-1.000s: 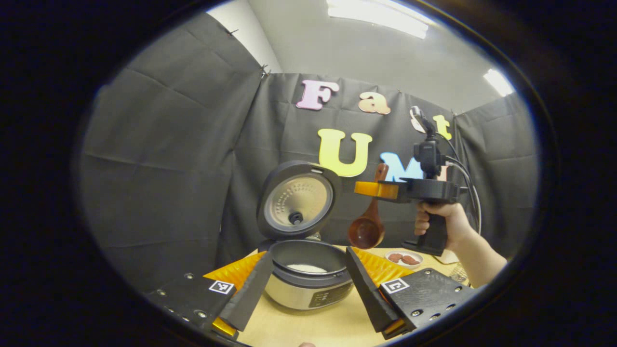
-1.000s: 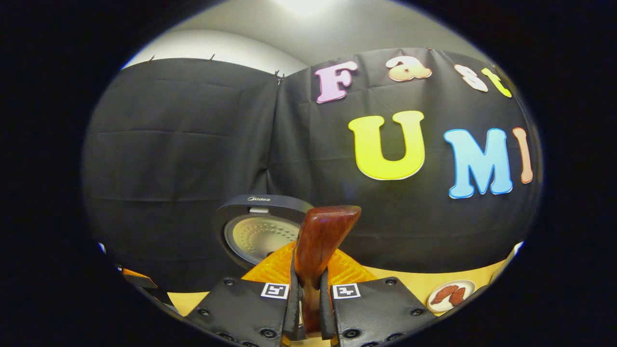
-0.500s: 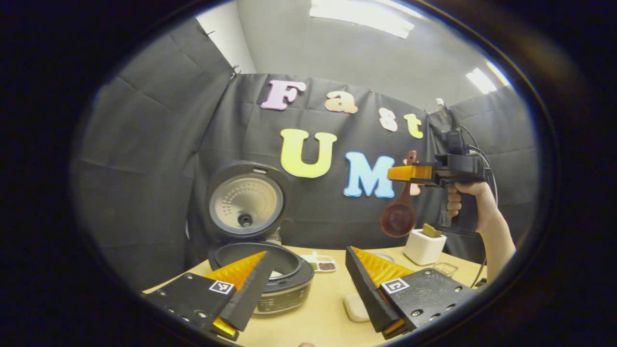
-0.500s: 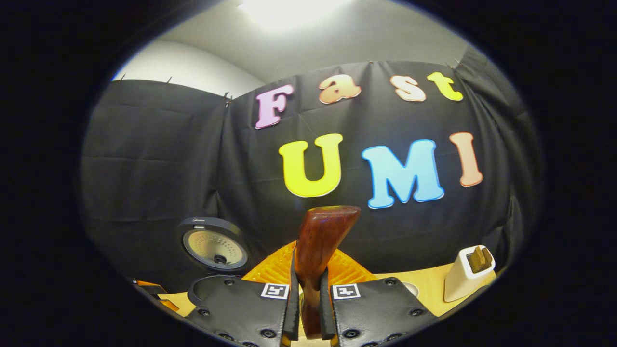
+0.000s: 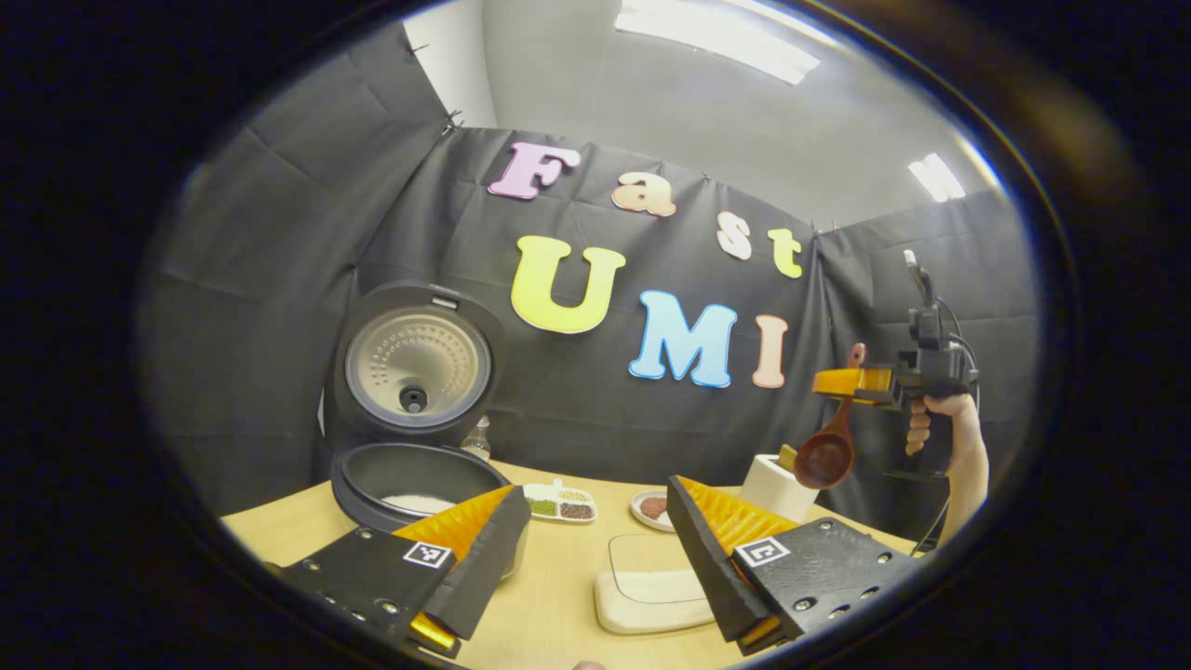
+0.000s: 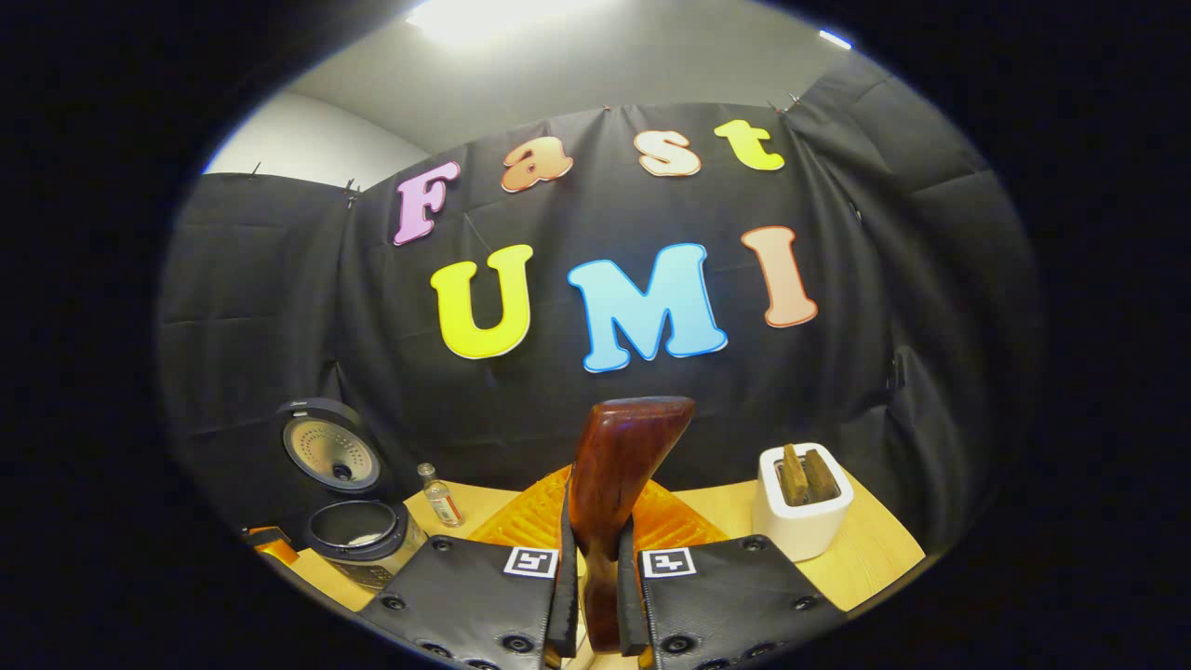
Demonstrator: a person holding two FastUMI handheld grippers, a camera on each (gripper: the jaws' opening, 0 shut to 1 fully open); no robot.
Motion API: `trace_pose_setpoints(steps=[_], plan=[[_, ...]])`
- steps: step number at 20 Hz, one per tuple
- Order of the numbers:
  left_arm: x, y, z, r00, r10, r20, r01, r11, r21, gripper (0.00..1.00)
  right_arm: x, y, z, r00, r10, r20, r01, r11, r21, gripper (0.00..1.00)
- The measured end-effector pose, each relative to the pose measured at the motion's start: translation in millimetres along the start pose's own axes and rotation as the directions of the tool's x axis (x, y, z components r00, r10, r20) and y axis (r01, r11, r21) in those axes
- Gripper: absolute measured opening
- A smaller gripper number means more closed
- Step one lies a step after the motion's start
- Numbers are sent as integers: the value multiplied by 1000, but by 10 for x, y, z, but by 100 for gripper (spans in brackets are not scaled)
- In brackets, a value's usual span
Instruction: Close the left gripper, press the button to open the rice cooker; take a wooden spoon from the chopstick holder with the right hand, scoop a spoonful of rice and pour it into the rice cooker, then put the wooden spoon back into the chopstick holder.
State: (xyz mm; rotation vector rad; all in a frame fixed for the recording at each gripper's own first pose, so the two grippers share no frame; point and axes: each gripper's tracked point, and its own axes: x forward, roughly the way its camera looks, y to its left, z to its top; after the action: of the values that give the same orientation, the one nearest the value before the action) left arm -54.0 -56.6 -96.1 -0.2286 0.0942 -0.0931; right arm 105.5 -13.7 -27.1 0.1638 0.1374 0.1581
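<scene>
black cloth hangs behind a pale wooden tabletop point(image 5: 558, 577), and on it we see the rice cooker point(image 5: 409, 479) at the left with its lid point(image 5: 414, 368) standing up and open; white rice lies in the dark inner pot. in the left gripper view, our left gripper point(image 5: 595, 549) sits low over the tabletop with its fingers spread well apart and nothing between them. beyond it lie a small divided dish point(image 5: 558, 502) of grains, a little plate point(image 5: 651, 507) with something reddish, and a pale board point(image 5: 651, 586) closer to us.

at the far right of that view a hand point(image 5: 930, 423) holds our right gripper point(image 5: 842, 381) in the air, clamped on the wooden spoon point(image 5: 826, 451), whose bowl hangs down just above the white chopstick holder point(image 5: 777, 484). in the right gripper view the right gripper's fingers are pressed together on the spoon's handle, which rises upright between them. the chopstick holder stands on the tabletop to the right of the handle with wooden pieces sticking out of its top, and a small bottle point(image 6: 439, 495) stands near the open rice cooker at the left.
</scene>
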Motion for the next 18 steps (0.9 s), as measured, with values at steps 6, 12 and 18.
trace_pose_setpoints(steps=[6,12,18], plan=[[-67,-78,-140,999,46,-9,-46,997,-60,94,-77,-721,-399,996,-72,-61,79,989,122,19],[-124,18,-208,995,100,-15,-100,993,-56,93,-42,-1138,-913,985,-115,-128,137,975,174,19],[-134,179,-276,988,151,-14,-152,985,-76,94,114,-1327,-1376,970,-151,-193,191,959,211,19]])
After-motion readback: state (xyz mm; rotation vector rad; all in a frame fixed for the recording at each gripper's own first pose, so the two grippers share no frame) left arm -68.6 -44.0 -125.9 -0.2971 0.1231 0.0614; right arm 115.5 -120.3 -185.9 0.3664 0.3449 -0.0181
